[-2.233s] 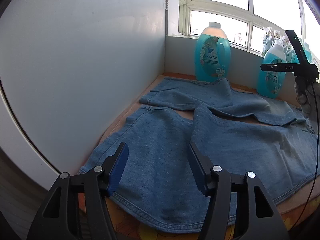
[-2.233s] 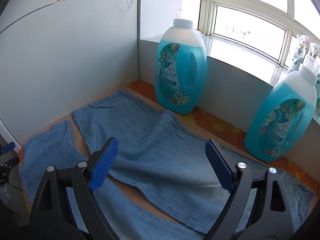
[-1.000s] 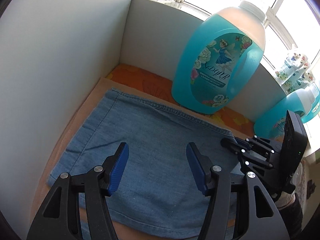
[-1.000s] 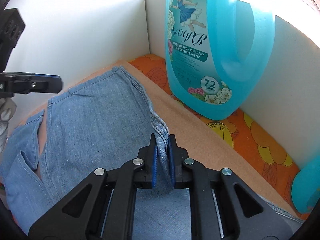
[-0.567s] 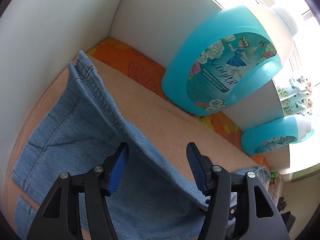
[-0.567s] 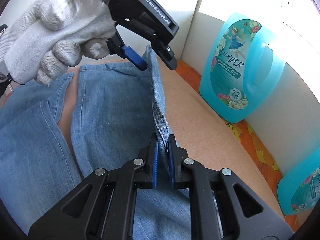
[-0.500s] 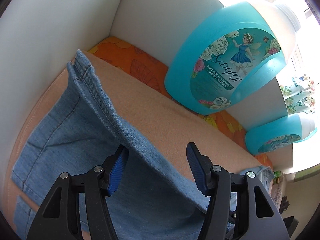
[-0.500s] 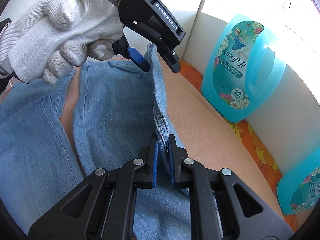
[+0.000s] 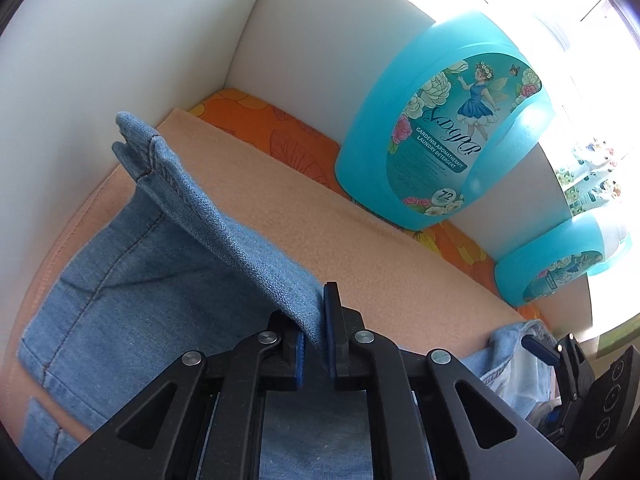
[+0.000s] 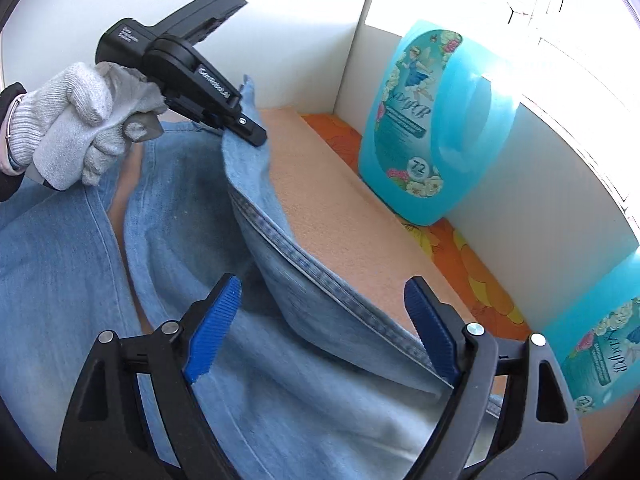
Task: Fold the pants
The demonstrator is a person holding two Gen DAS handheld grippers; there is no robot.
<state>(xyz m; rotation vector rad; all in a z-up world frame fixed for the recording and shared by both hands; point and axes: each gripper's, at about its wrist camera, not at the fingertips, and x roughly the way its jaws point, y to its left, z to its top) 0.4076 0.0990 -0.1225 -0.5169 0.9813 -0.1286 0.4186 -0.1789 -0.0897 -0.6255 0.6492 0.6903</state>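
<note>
Jaws: left gripper (image 9: 314, 346) having just closed, is clamping the pants (image 10: 280, 272) hem; right gripper (image 10: 320, 328) having just opened, is released, denim between pads untouched | count: one pants, two detergent bottles (image 10: 432, 120) | gloved hand (image 10: 76, 120) upper left, gripper angling down | pinched pant edge is running lower right to upper left.
</note>
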